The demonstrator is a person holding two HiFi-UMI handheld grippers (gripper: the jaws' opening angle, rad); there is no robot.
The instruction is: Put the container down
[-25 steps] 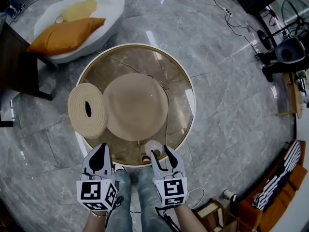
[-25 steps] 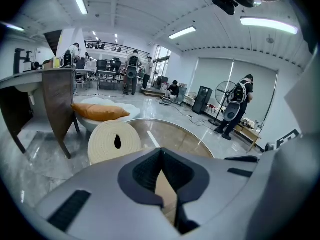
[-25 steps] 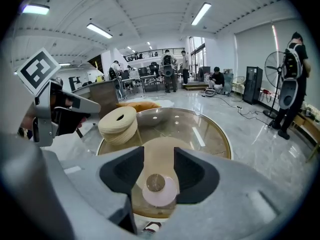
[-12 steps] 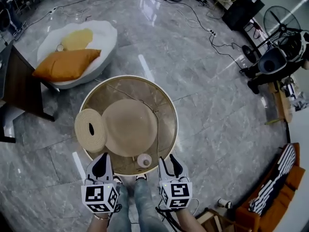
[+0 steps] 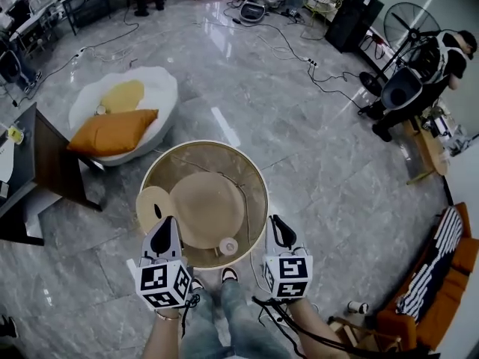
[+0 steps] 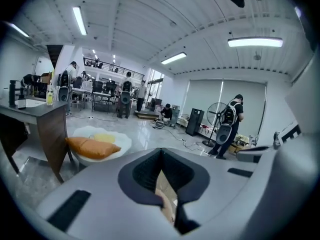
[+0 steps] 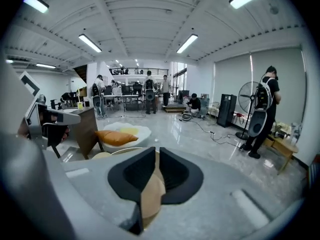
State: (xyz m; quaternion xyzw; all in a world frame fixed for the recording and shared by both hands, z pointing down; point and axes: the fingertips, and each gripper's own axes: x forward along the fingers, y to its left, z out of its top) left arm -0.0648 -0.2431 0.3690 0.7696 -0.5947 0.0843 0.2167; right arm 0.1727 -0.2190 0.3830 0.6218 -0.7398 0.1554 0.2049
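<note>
Grey marble floor (image 5: pixel 337 163) spreads all round us, with a round glass table (image 5: pixel 196 155) just ahead of our feet. On its near edge stands the container (image 5: pixel 228 246), a small pale round pot, upright and free of both tools. We judge that it has already been put down.

From above, the container lies between our two grippers, inward of each and apart from both. The left gripper (image 5: pixel 166 223) is at its left with its pads touching at the tips and nothing held. The right gripper (image 5: pixel 277 221) is at its right and looks a little the nearer of the two. Its jaws have just been closing and now stand a narrow slit apart; only the tan tabletop shows through the gap, so nothing is gripped. Being round and upright, the pot offers no long axis to line up with, and either tool could come in from its own side.

Just beyond the container sits a broad tan dome (image 5: pixel 206 208), filling the table's middle and close enough to crowd any reach from the far side. A woven disc (image 5: pixel 152 204) overlaps the table's left edge, near the left gripper. Well off to the far left are a white seat with an orange cushion (image 5: pixel 112 132) and a dark desk (image 5: pixel 37 163); cables and a fan (image 5: pixel 400 21) lie far right.
</note>
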